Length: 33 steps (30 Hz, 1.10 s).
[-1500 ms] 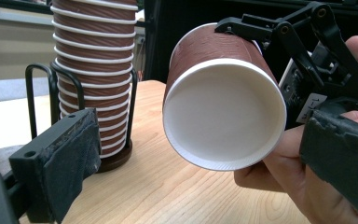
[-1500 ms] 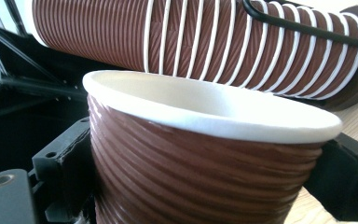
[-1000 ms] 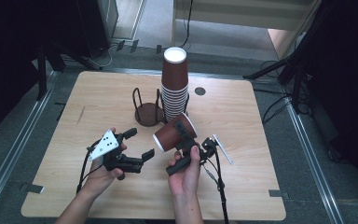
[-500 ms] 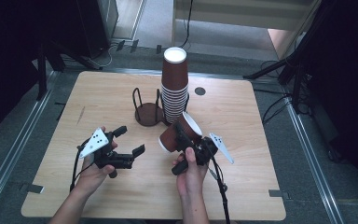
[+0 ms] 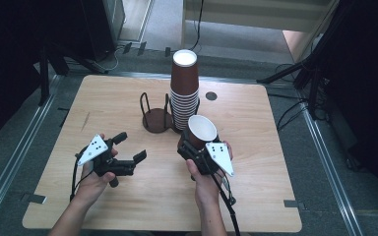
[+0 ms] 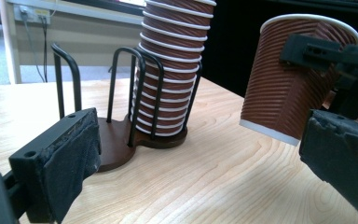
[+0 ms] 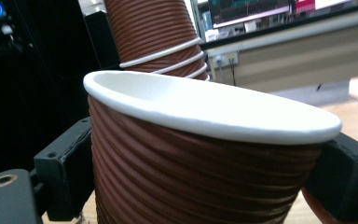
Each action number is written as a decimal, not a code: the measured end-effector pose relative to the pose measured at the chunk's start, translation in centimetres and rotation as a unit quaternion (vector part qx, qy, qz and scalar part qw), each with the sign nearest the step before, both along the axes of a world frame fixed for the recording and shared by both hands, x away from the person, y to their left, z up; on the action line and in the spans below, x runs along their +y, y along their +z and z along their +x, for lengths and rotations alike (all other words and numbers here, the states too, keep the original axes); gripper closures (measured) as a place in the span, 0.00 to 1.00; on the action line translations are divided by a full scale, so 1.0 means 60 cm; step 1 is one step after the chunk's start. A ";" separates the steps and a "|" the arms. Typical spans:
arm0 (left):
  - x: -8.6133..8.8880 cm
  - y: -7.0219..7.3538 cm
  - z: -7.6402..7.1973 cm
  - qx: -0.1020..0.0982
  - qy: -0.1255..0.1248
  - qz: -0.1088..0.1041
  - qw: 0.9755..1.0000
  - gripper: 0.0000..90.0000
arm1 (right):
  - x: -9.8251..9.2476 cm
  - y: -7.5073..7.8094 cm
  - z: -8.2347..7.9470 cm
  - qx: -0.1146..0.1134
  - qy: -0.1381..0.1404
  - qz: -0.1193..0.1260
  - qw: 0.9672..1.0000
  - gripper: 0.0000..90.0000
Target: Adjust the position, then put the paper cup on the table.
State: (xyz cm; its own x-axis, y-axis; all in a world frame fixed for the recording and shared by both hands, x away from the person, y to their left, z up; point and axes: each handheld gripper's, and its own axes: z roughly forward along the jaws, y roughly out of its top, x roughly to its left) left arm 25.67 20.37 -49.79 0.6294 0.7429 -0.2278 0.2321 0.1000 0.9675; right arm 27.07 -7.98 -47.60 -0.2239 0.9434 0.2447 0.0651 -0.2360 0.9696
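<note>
**Now 1 cup is held up beside the cup stack**

Clearly, the single paper cup (image 5: 200, 132) is clamped at its ribbed wall by the right gripper (image 5: 195, 150), with 1 jaw on each side of the cup. It hangs just in front of the cup stack (image 5: 184, 91), lifted off the table (image 5: 275, 147) and tilted, mouth up. I judge this grip on the wall keeps the mouth free, so the cup can go over another cup or stand alone. The stack sits in 1 ring of the wire holder (image 5: 156, 114); the other ring, left of the stack, has no cups. The left gripper (image 5: 130, 155), in front and left of the stack, has its jaws apart and holds nothing, probably waiting to help.
</note>
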 end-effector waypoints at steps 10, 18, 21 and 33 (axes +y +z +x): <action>0.023 0.000 0.002 0.010 0.015 -0.013 1.000 0.00 | -0.007 0.002 0.009 -0.027 -0.022 -0.062 0.997 0.10; 0.047 -0.004 0.005 0.014 0.043 -0.011 0.999 0.00 | -0.028 0.004 0.021 -0.020 -0.032 -0.075 0.996 0.10; 0.055 -0.008 0.005 0.020 0.051 -0.010 0.998 0.00 | -0.035 0.005 0.025 -0.022 -0.036 -0.076 0.996 0.10; 0.096 -0.024 0.008 0.041 0.100 0.005 0.994 0.00 | -0.065 0.004 0.042 -0.027 -0.042 -0.079 0.996 0.10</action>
